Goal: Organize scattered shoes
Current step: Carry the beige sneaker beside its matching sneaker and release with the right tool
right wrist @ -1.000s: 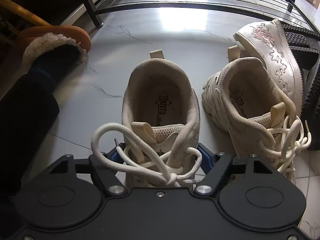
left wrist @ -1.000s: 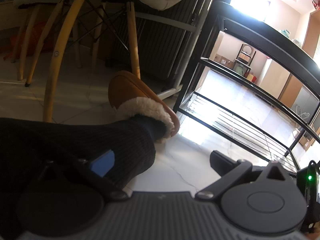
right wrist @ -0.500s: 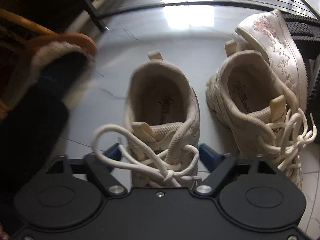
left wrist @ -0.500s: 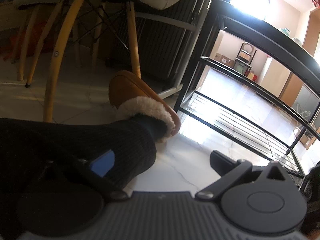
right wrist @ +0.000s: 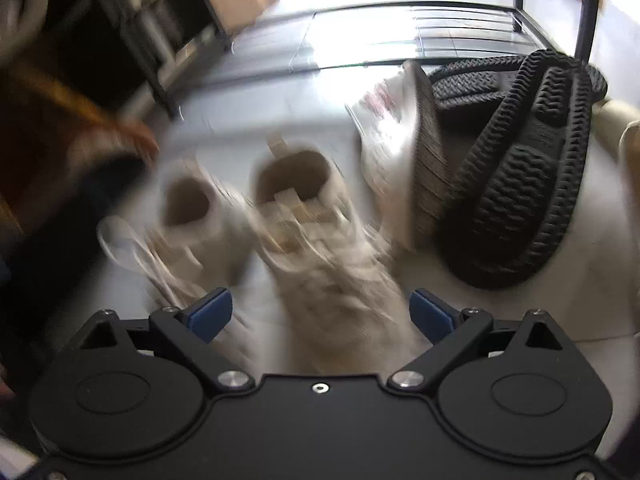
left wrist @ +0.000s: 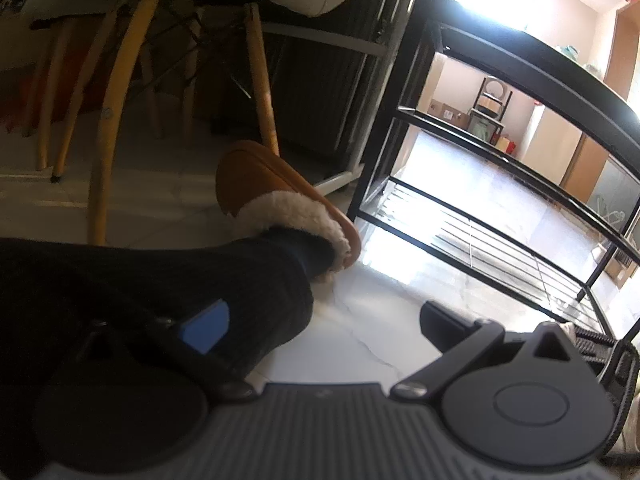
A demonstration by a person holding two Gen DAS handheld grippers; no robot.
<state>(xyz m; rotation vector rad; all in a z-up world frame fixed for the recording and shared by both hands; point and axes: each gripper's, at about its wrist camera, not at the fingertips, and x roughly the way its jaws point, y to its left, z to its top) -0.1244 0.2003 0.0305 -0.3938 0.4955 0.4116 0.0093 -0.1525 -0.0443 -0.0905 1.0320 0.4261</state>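
In the right wrist view, blurred by motion, two beige lace-up sneakers stand side by side on the floor: the left one (right wrist: 192, 216) and the right one (right wrist: 312, 216). My right gripper (right wrist: 322, 316) is open and empty, its jaws wide apart above the right sneaker's toe. A white embroidered shoe (right wrist: 396, 140) lies on its side to the right, with black rubber-soled shoes (right wrist: 516, 184) beyond it. My left gripper (left wrist: 316, 328) is open and empty, near the person's dark trouser leg (left wrist: 168, 292) and tan fleece-lined slipper (left wrist: 276, 196).
A black metal shoe rack (left wrist: 496, 216) with a wire bottom shelf stands ahead on the pale marble floor (left wrist: 360, 340); it also shows in the right wrist view (right wrist: 440, 36). Wooden chair legs (left wrist: 108, 128) stand at the left.
My right gripper let go of the left sneaker, opened wide and pulled back and to the right; that sneaker now stands next to its mate. The left gripper barely moved.
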